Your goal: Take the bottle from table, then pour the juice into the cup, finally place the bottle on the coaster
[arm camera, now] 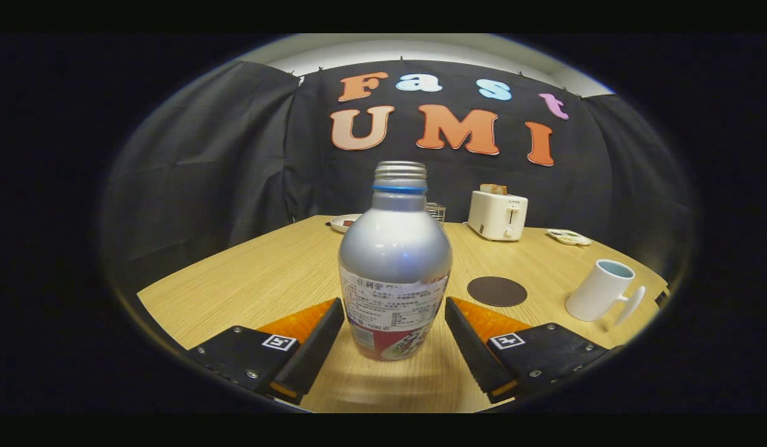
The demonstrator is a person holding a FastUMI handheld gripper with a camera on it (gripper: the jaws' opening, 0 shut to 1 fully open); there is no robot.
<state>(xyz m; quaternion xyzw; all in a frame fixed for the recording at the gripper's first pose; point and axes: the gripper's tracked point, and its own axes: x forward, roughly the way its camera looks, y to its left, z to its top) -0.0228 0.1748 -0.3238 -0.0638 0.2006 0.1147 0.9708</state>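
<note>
Bottle [395, 261] upright on table [265, 273] btwn the spread fingers [315, 335] of gripper [395, 320], not touching either; coaster [497, 291] just beyond to the right, cup [600, 290] further right, toaster [497, 215] at back.

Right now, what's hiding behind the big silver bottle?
Behind the bottle, a wire basket peeks out on the table. Most of it is covered, so its contents can't be seen. The open gripper sits around the bottle.
</note>
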